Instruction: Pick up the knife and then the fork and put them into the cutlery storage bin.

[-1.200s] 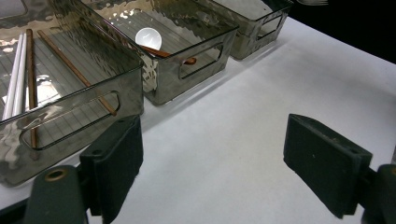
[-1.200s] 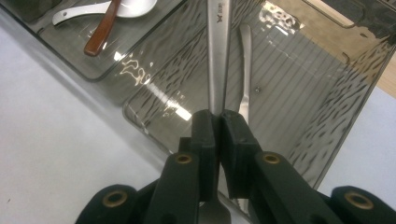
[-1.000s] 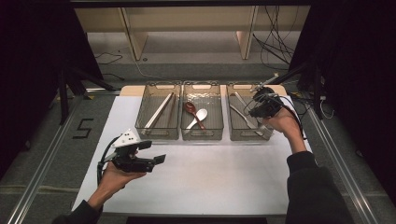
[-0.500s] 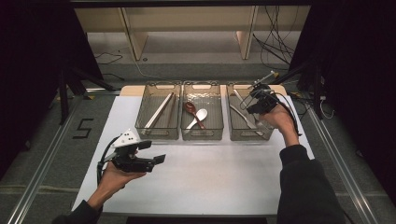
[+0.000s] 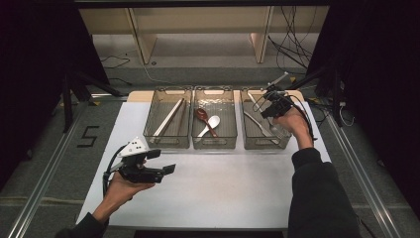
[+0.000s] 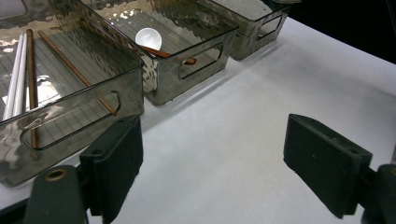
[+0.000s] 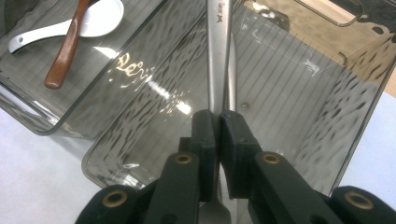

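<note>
Metal utensil (image 7: 218, 51), flat and silvery, a small stamped mark near the top of the handle, clamped edge-on between the pads of the right gripper (image 7: 218, 122). Which kind of utensil, not clear: the working end hidden below the jaws. Held over the right-hand bin (image 7: 327, 107), above its ribbed floor, handle pointing away from the camera; in the high view, the right gripper (image 5: 274, 101) over the far half of that bin (image 5: 246, 139), more metal cutlery (image 5: 257, 124) lying on the floor below.

Likely stiff and fairly heavy for its width, with a smooth, slippery polish. Apt to pivot or slide in a narrow pinch. Best taken across the flat faces, near the middle of the handle, as here. Not fragile, but noisy and bouncy if dropped on hard plastic.

Further out: middle bin (image 5: 214, 140) with a white spoon (image 5: 210, 124) and a brown wooden spoon (image 5: 202, 116) crossed; left bin (image 5: 167, 141) with chopsticks (image 5: 168, 118).

Left gripper (image 5: 161, 161) low over the white table (image 5: 223, 188), near the front edge, jaws wide apart, nothing between them.
</note>
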`<state>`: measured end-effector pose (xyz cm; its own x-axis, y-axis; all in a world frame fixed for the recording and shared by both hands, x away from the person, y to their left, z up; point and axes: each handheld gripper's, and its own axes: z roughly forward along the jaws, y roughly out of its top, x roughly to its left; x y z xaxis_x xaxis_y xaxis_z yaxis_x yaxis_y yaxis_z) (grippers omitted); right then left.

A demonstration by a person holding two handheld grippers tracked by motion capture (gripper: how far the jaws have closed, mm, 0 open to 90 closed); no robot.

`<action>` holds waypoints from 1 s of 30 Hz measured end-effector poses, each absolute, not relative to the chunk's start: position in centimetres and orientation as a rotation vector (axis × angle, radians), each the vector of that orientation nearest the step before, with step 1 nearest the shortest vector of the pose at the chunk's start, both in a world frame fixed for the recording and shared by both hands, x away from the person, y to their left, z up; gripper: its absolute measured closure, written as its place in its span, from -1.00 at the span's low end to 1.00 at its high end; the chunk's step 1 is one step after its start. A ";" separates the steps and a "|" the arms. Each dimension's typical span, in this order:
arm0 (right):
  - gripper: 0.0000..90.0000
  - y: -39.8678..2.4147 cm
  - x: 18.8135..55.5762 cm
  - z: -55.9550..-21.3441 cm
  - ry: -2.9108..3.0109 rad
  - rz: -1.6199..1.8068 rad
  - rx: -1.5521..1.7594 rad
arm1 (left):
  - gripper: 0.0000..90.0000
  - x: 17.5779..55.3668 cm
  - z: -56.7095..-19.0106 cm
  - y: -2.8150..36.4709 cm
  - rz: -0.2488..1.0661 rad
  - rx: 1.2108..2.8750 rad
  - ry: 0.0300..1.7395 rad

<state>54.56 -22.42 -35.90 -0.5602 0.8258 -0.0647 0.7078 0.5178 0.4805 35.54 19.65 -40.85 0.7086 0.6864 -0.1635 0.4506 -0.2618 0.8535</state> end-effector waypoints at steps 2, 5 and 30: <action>0.88 -22.3 54.8 -35.9 2.474 0.583 1.291 | -0.57 35.5 -40.9 19.6 0.295 1.908 0.879; 0.88 -22.3 55.1 -35.8 2.471 0.582 1.296 | -0.57 35.5 -40.9 19.6 0.295 1.908 0.879; 0.88 -21.7 56.7 -37.2 2.460 0.530 1.382 | -0.57 35.5 -40.9 19.6 0.293 1.907 0.878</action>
